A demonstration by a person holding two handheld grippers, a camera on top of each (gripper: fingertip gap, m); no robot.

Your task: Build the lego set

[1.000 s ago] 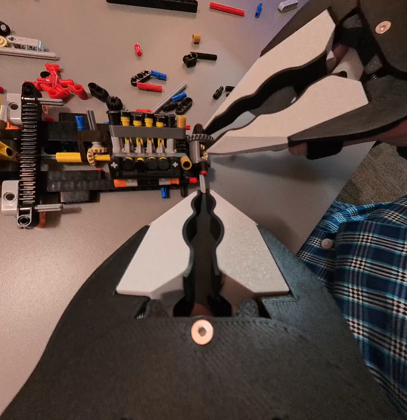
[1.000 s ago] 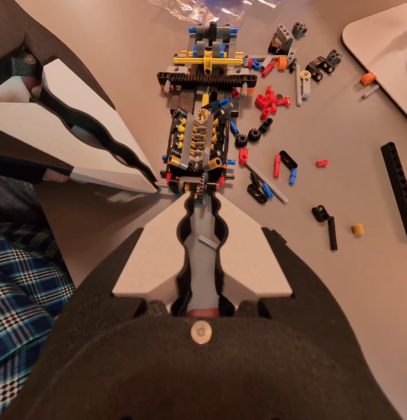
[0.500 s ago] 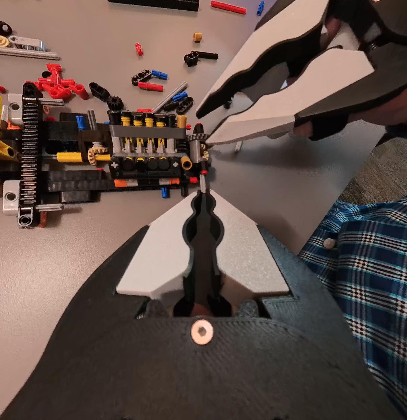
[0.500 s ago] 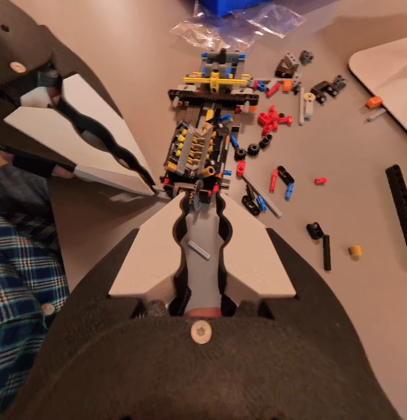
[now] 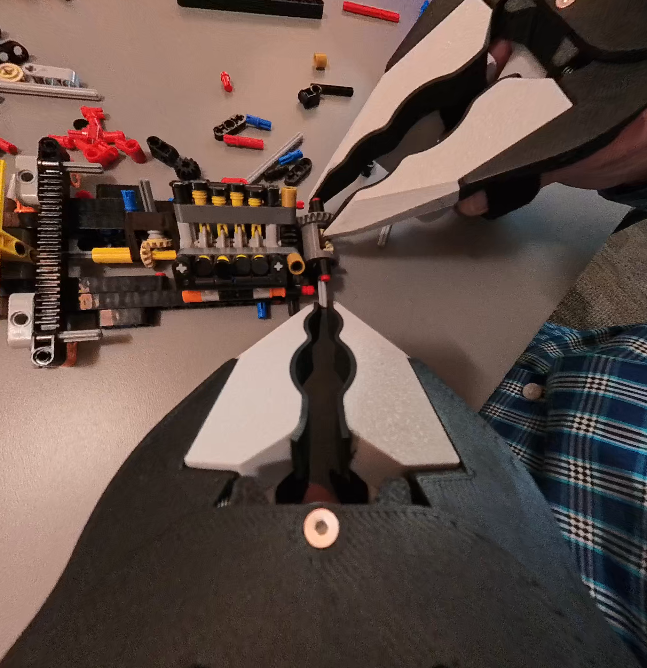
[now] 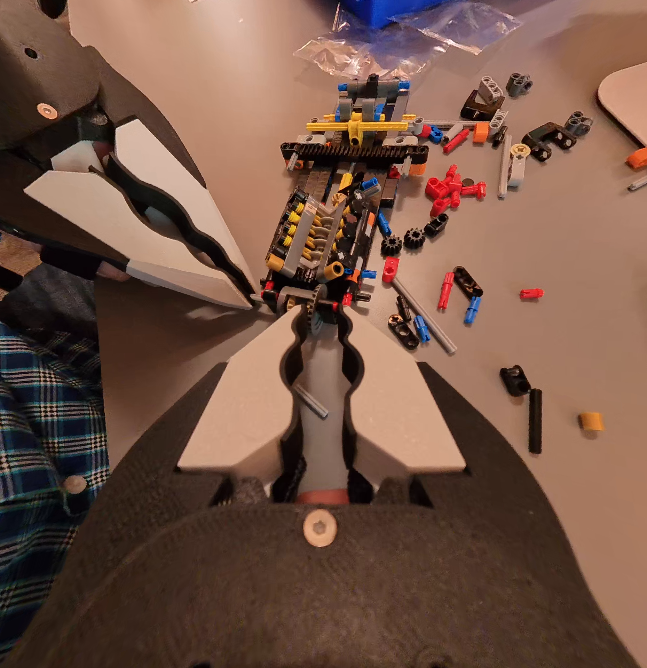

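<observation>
The partly built lego model (image 5: 235,231), a black chassis with a grey and yellow engine block, lies on the table; it also shows in the right wrist view (image 6: 325,231). A grey axle (image 5: 323,294) with red bushes sticks out sideways at its near end. My left gripper (image 5: 323,309) is shut on that axle's tip; it also shows in the right wrist view (image 6: 250,300). My right gripper (image 6: 318,314) is open, its tips on either side of the dark gear (image 6: 313,303) on the axle. In the left wrist view it (image 5: 320,217) reaches in from the upper right.
Loose parts lie beyond the model: red connectors (image 6: 452,189), two black gears (image 6: 401,242), a tan bush (image 6: 591,421), a long black beam (image 5: 249,7). A short grey axle (image 6: 311,399) lies under my right gripper. A plastic bag (image 6: 387,47) and white board (image 6: 633,101) sit farther back. A plaid shirt (image 5: 586,415) is close by. Spacing between my two grippers at the tips: around 5 centimetres. My right gripper is the nearer one to the tan bush (image 6: 591,421): about 12 centimetres, against 20 centimetres. It turns up in the left wrist view (image 5: 322,58) as well.
My right gripper's jaws have opened wider and it has tilted up, still at the gear. My left gripper has stayed shut on the axle. The model has not moved.
</observation>
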